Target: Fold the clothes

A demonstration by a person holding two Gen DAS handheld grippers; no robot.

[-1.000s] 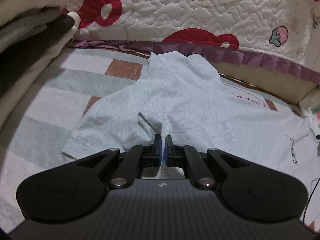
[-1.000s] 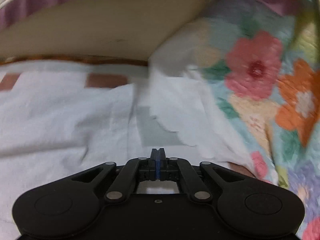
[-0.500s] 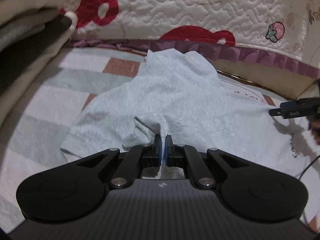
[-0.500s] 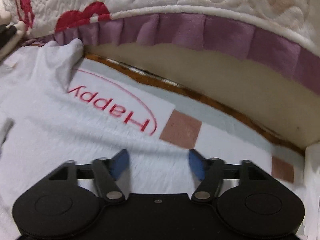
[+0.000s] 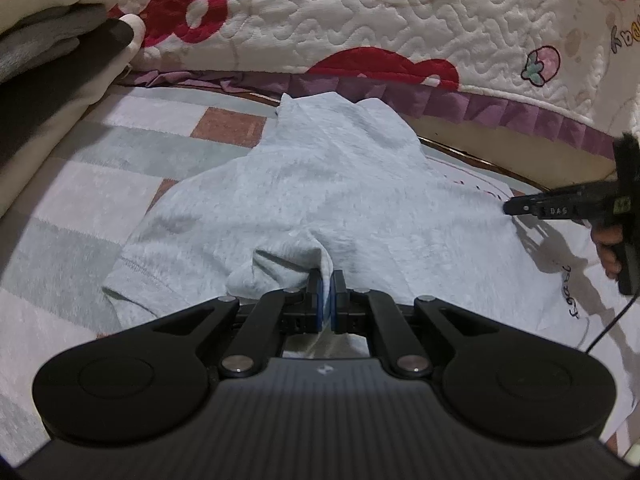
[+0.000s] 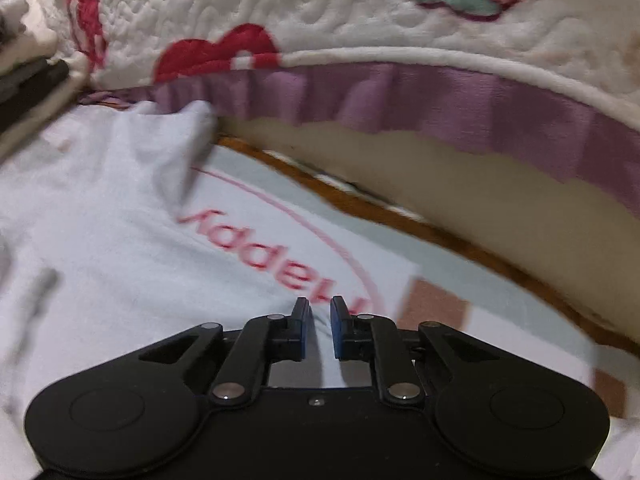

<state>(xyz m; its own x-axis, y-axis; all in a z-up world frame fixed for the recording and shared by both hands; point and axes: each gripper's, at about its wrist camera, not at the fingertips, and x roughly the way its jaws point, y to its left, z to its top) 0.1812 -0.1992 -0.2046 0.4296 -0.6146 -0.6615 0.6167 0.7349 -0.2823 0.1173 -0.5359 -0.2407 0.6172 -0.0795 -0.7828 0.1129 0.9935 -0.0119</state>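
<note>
A pale grey T-shirt (image 5: 340, 184) lies spread on a checked mat (image 5: 80, 192), one sleeve pointing toward the bed. My left gripper (image 5: 327, 280) is shut on a raised fold of the shirt near its near edge. My right gripper (image 6: 320, 306) hovers low over the shirt (image 6: 120, 260), just below the red "Happy" print (image 6: 264, 256). Its jaws are closing, with a small ridge of shirt fabric between them and a gap still showing. The left wrist view shows the right gripper (image 5: 510, 206) at the far right, its tips touching the shirt, held by a hand (image 5: 608, 248).
A quilted bedspread (image 5: 400, 20) with red bears and a purple frill hangs along the far side, right behind the shirt. A stack of folded clothes (image 5: 40, 60) sits at the left. A thin black cable (image 5: 612, 320) trails over the shirt's right part.
My right gripper swung from the floral quilt over to the shirt's "Happy" print, opened wide, then narrowed, and came into the left wrist view. My left gripper kept its hold and place.
</note>
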